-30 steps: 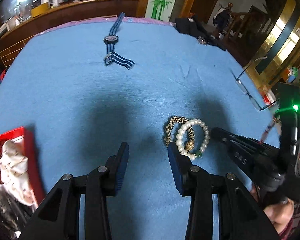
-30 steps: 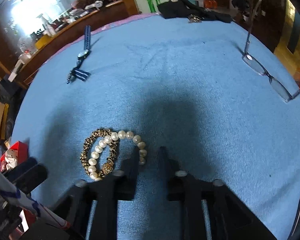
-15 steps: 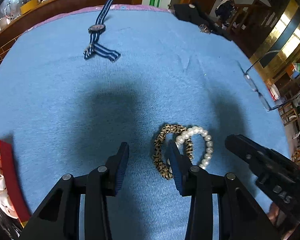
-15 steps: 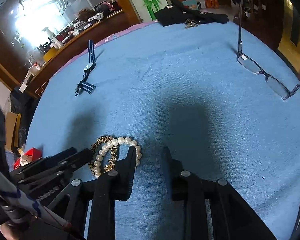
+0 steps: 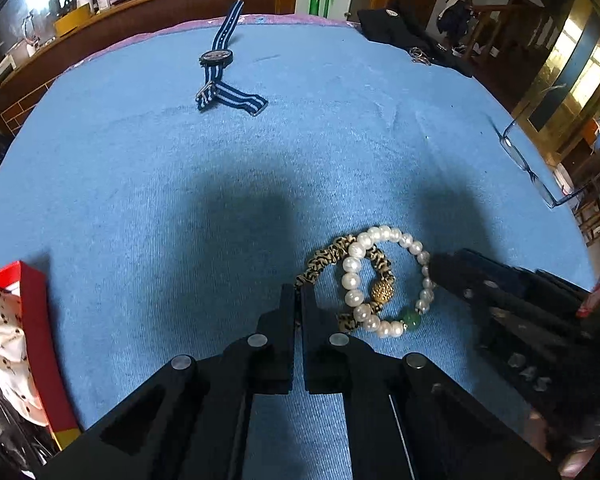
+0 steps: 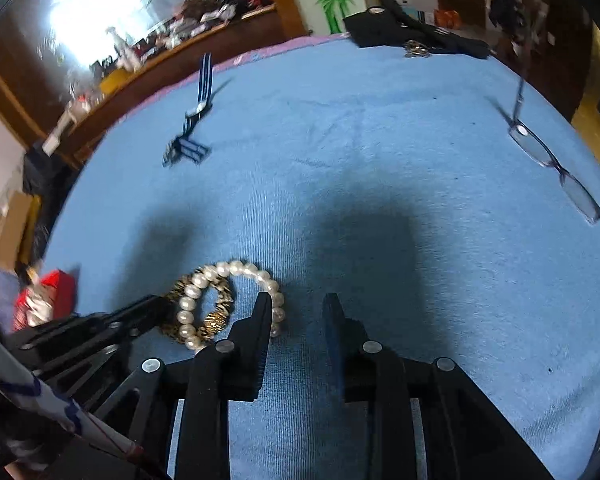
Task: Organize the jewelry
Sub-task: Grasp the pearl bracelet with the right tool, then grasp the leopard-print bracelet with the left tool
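Two bracelets lie on the blue cloth (image 5: 148, 184), one on top of the other. One is a pearl bracelet (image 5: 386, 280) with a green bead. The other is a spotted bracelet (image 5: 320, 262) with a gold ball. They lie flat, near the front, a bit to the right in the left view. Together they stretch from left to right.

The left tongs (image 5: 299, 294) are squeezed together on the left edge of the spotted bracelet. The right tongs (image 6: 296, 306) are a little way apart with only cloth between them. Their left finger touches the right side of the pearl bracelet.

One striped watch (image 5: 220, 68) lies far back, with its band pointing away and bent at the near end. One pair of glasses (image 6: 556, 164) sits far to the right. One black bag (image 5: 404, 36) is at the far edge. One red box (image 5: 40, 340) with white cloth in it sits at the near left edge. Nothing lies between the bracelets and the watch.
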`<state>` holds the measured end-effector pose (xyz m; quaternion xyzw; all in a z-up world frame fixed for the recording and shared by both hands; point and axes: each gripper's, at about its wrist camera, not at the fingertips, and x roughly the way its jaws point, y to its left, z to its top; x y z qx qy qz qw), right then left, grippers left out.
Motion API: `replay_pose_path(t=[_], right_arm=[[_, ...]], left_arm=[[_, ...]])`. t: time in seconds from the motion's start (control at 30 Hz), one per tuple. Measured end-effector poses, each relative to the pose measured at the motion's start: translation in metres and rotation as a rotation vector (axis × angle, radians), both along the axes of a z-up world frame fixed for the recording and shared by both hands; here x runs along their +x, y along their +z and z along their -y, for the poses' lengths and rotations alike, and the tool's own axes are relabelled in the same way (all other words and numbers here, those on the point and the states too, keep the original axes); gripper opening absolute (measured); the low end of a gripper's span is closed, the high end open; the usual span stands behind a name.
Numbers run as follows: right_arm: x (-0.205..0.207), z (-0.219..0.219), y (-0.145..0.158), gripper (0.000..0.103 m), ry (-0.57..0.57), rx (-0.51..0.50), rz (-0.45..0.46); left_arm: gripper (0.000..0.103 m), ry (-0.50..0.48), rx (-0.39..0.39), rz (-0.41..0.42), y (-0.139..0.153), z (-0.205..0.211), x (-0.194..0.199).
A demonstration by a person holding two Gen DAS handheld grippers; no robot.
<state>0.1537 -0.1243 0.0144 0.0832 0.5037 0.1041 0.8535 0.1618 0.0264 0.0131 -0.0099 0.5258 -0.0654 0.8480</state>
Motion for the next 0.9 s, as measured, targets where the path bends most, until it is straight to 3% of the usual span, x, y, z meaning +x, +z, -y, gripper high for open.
replay_pose_path(t=[0.3,0.33,0.37,0.4,0.47,0.67,0.9], right_arm=[[-0.004,-0.02,-0.004,0.028,0.075,-0.099,0.041],[-0.005,-0.023,-0.004,0.026,0.078,-0.132,0.05],[-0.006,-0.025,-0.004,0.012,0.074,-0.157,0.053],[-0.006,-0.024,-0.003,0.009,0.064,-0.165,0.048],[-0.004,-0.011,0.0,0.009,0.03,-0.097,0.031],[-0.023,0.021,0.047,0.009,-0.045,0.039,0.141],[-0.067,0.017,0.092,0.009,0.017,0.179,0.235]], left_arm=[[0.002,0.007,0.003,0.008,-0.001,0.0,-0.003],[0.002,0.008,0.001,0.009,-0.001,-0.001,-0.003],[0.002,0.008,-0.004,0.012,0.0,-0.001,-0.004],[0.002,0.01,-0.009,0.016,0.002,-0.002,-0.005],[0.002,0.013,-0.015,0.032,0.007,-0.004,-0.008],[0.002,0.003,-0.043,0.127,0.051,-0.009,-0.037],[0.001,-0.027,-0.076,0.251,0.114,-0.02,-0.096]])
